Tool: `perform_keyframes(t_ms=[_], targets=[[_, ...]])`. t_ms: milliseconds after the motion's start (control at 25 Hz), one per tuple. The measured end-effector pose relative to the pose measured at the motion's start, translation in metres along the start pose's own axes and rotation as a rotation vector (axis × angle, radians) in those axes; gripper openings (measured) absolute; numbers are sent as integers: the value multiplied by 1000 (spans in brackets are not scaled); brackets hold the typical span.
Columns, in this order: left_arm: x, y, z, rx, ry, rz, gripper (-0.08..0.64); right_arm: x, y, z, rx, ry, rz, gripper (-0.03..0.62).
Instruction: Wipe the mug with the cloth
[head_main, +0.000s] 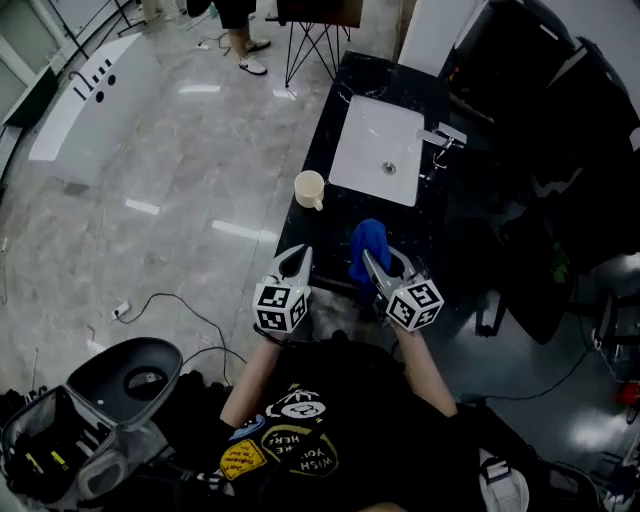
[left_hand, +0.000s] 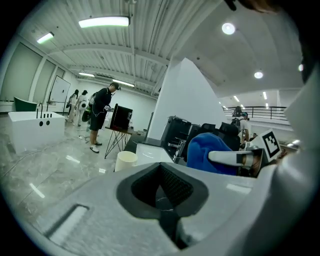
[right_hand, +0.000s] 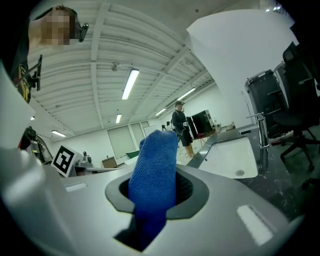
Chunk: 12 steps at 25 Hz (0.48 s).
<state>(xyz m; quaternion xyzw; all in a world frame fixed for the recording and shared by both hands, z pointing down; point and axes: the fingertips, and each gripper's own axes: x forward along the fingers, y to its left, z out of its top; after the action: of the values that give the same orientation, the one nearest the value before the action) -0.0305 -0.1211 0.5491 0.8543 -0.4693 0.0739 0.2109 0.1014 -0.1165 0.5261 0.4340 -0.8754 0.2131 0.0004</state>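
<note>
A cream mug (head_main: 310, 189) stands on the black counter (head_main: 325, 225), left of the white sink (head_main: 378, 148); the left gripper view shows the mug (left_hand: 125, 160) ahead. My right gripper (head_main: 378, 262) is shut on a blue cloth (head_main: 368, 247), which sticks up between its jaws (right_hand: 152, 175) and appears as a blue bundle (left_hand: 212, 152) in the left gripper view. My left gripper (head_main: 296, 262) is held beside it over the counter's near end, short of the mug, shut with nothing in it.
A faucet (head_main: 443, 139) stands at the sink's right side. Black chairs (head_main: 540, 190) crowd the right. People stand far off on the marble floor (head_main: 180, 170), near a white bathtub (head_main: 90, 95). A grey bin (head_main: 130, 375) lies at lower left.
</note>
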Motion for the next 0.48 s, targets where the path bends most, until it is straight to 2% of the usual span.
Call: perform_keyframes(t_ms=[200, 320, 480], targets=[[-38, -65, -7, 62, -58, 43, 5, -65, 16, 11, -58, -63, 2, 87], [-60, -83, -7, 56, -87, 68, 5, -92, 28, 6, -100, -76, -14, 86], [-75, -101, 7, 80, -118, 55, 5, -110, 47, 5, -91, -106, -7, 84]])
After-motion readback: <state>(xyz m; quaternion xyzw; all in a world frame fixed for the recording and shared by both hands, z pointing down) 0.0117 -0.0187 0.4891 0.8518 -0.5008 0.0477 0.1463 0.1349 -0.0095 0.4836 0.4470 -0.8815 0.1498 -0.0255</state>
